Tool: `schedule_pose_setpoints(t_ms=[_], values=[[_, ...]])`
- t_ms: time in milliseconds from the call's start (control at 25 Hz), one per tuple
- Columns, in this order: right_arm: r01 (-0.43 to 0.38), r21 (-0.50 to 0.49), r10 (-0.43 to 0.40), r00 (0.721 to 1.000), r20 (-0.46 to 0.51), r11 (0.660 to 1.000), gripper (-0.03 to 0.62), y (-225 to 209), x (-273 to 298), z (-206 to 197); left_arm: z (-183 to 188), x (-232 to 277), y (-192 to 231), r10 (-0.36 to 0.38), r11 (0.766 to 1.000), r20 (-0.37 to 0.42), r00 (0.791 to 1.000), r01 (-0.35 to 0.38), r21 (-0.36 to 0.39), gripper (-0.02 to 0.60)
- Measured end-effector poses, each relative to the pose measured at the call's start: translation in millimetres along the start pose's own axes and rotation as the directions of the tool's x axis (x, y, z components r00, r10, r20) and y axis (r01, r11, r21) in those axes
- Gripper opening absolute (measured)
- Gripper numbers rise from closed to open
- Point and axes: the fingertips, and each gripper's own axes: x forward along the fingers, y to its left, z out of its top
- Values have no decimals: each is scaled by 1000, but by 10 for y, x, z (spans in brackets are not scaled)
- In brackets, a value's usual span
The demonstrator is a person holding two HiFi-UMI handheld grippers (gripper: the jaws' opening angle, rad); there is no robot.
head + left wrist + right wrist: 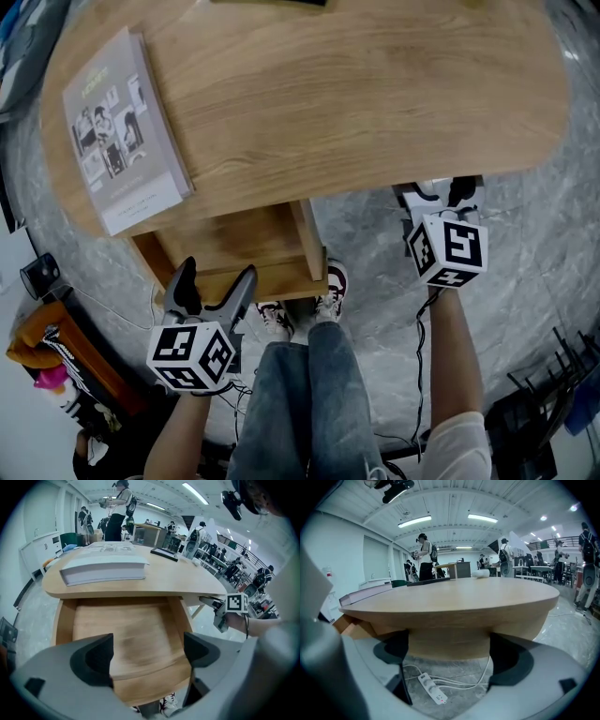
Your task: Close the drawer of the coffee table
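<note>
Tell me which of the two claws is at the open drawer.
The left claw: its open jaws frame the drawer's front edge. The right claw faces the table's round edge instead.

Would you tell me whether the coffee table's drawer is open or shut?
Open: the drawer juts out from under the tabletop, its bare wooden floor and front edge exposed.

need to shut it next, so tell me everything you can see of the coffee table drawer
The drawer is light wood, like the tabletop it slides under. It stands pulled out toward the person, and what shows of its inside is bare. Its front panel curves outward. The left gripper sits at that front with its jaws apart; whether they touch the panel is unclear.
</note>
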Motion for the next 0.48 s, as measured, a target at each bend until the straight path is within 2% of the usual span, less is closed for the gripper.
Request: schedule_pose_setpoints(t_ms=[360,480], values=[[15,3,-15,999,28,1000,537,-26,-170,28,-53,-48,-37,-24,1000,5,1000,24,14,468],[29,38,-31,999,40,999,505,-31,-351,7,-91,-99,-62,-38,999,12,999,37,15,468]])
